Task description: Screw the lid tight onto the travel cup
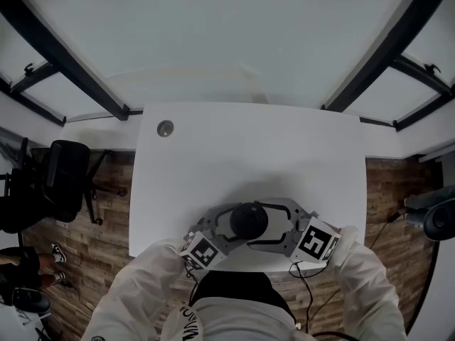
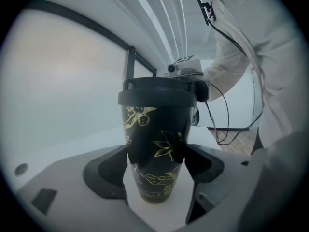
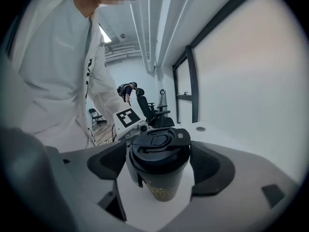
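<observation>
Find the cup (image 2: 153,178) upright near the front edge of the table (image 1: 249,137), caught between both claws. Note the left claw (image 2: 157,156) closed on the cup's body, pads (image 2: 200,163) pressed to either side of the dark patterned wall, about halfway up and well below the lid (image 3: 159,146). Note the right claw (image 3: 159,157) higher, closed around the lid's rim, one pad on each side.

Judged to be the tightening turn itself, with the lid seemingly seated level on the cup's mouth.

For a clean finish:
- Treat the left claw as anchor only. Squeeze firmly, allow no roll, and press the base flat to the table to stop the cup spinning along.
- Turn with the right wrist alone, about the cup's own upright line. Avoid any sideways drag, a likely way to tip the cup off the near edge.
- Grip the thick band of the lid, not the raised flap on top, probably prone to slipping or popping open.
- Watch for a level lid all round. On seeing a tilt, suspect crossed threads, back off and start again.
- On running out of wrist reach, let go, swing back and grip afresh rather than strain.
- Stop on meeting firm resistance, or on feeling the cup begin to twist inside the left claw's hold.
</observation>
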A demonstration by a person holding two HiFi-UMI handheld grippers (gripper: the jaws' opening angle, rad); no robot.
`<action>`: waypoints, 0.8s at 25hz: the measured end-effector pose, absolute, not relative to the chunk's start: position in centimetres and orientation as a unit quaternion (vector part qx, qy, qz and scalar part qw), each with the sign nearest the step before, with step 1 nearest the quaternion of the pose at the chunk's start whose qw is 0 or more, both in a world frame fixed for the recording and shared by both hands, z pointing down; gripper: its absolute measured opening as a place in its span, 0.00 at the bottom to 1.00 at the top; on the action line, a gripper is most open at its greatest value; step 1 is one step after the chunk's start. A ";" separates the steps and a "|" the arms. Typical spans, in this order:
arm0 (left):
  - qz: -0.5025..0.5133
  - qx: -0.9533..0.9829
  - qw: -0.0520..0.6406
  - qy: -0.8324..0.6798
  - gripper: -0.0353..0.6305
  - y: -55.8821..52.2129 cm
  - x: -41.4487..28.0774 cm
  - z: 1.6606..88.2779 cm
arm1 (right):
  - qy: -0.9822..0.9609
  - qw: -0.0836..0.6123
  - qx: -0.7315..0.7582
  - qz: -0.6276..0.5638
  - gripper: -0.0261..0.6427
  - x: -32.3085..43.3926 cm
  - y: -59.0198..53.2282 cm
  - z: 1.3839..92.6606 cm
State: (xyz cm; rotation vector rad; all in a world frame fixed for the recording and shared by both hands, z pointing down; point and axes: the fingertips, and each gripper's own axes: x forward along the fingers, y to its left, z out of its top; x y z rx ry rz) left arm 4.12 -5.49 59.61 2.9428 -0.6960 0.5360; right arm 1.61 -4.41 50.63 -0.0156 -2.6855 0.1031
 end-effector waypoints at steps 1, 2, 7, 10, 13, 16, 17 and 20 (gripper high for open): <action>0.175 0.959 0.034 -0.220 0.62 -5.5 4.1 59.7 | -0.973 0.227 -0.010 0.033 0.62 1.5 -4.5 50.8; 0.175 0.960 0.032 -0.216 0.62 -5.5 4.1 59.7 | -0.973 0.229 -0.012 0.028 0.62 1.3 -4.6 50.8; 0.177 0.960 0.033 -0.216 0.62 -5.6 4.0 59.6 | -0.975 0.221 0.010 0.016 0.62 1.1 -4.8 51.0; 0.174 0.957 0.036 -0.228 0.62 -5.6 3.8 59.7 | -0.976 0.213 0.036 0.016 0.62 1.1 -4.9 51.0; 0.170 0.952 0.038 -0.251 0.62 -5.8 3.8 59.7 | -0.975 0.205 0.077 0.023 0.62 1.0 -4.9 51.0; 0.162 0.946 0.043 -0.277 0.62 -5.7 4.0 59.3 | -0.972 0.193 0.131 0.031 0.62 1.2 -4.8 51.0; 0.162 0.944 0.044 -0.285 0.62 -5.7 4.0 59.4 | -0.970 0.188 0.149 0.033 0.62 1.2 -4.8 51.0; 0.158 0.935 0.047 -0.313 0.62 -5.9 3.9 59.6 | -0.964 0.163 0.206 0.043 0.62 1.2 -5.0 50.8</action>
